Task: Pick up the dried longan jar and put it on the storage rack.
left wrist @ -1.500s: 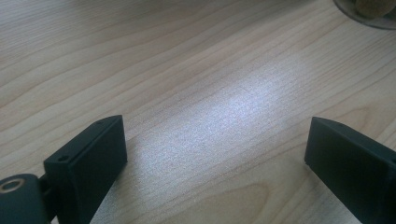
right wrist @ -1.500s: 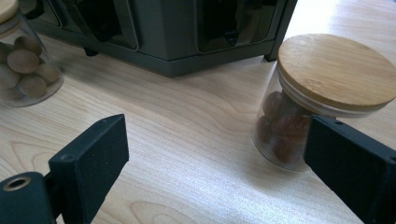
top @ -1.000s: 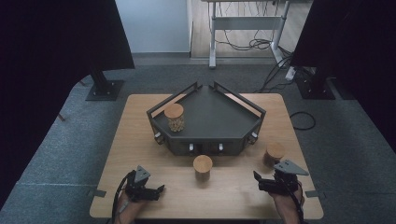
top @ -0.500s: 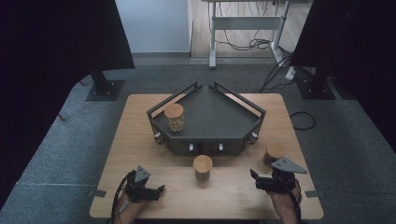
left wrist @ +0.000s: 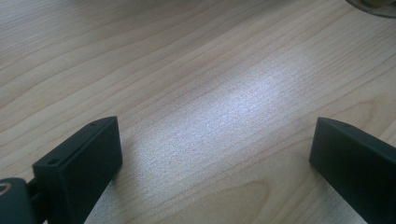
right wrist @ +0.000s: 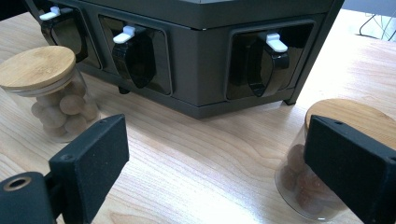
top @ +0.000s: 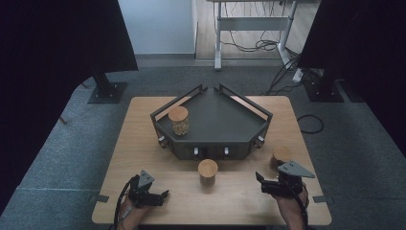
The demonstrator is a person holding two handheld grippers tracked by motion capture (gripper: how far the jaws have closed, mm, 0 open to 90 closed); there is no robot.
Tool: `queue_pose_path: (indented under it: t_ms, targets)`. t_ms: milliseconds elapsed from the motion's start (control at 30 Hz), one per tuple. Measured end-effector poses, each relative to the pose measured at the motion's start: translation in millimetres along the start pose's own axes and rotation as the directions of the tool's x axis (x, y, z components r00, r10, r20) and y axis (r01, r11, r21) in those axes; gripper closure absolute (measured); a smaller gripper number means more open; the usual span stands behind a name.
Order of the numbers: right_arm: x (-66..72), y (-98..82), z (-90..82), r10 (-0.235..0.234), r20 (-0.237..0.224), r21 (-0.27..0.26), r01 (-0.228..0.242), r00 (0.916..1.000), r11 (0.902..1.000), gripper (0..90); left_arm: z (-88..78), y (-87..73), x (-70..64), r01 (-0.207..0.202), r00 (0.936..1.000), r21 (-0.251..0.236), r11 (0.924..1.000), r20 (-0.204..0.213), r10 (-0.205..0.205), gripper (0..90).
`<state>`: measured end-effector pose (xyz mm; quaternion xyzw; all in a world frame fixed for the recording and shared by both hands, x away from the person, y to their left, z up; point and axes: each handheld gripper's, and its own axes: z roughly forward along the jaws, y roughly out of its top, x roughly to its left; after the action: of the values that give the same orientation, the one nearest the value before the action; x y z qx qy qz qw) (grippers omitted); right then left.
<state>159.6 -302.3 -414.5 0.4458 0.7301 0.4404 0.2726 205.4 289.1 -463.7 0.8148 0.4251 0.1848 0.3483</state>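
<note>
Two jars stand on the bench; both grippers hold their jaws spread, empty. The right one, nearest a jar, could tip it by clipping its lid.

In the right gripper view, the right tool's far jaw covers part of the jar just behind it, whose base the bottom edge cuts off. The dark tray stand ahead of that tool runs off the top edge. In the left gripper view, a round rim far ahead of the left tool is clipped at the top corner, too little to identify.
</note>
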Motion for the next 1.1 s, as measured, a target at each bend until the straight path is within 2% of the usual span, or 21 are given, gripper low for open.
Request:
queue_pose_path:
  t_ms: [1100]
  targets:
    - [13.2, 9.4, 9.6, -0.023, -0.035, -0.021, 0.022, 0.9991, 0.9995, 6.4, -0.5, -0.6, -0.2, -0.005, 1.0000, 0.000, 1.0000, 0.005, 0.005, 2.2]
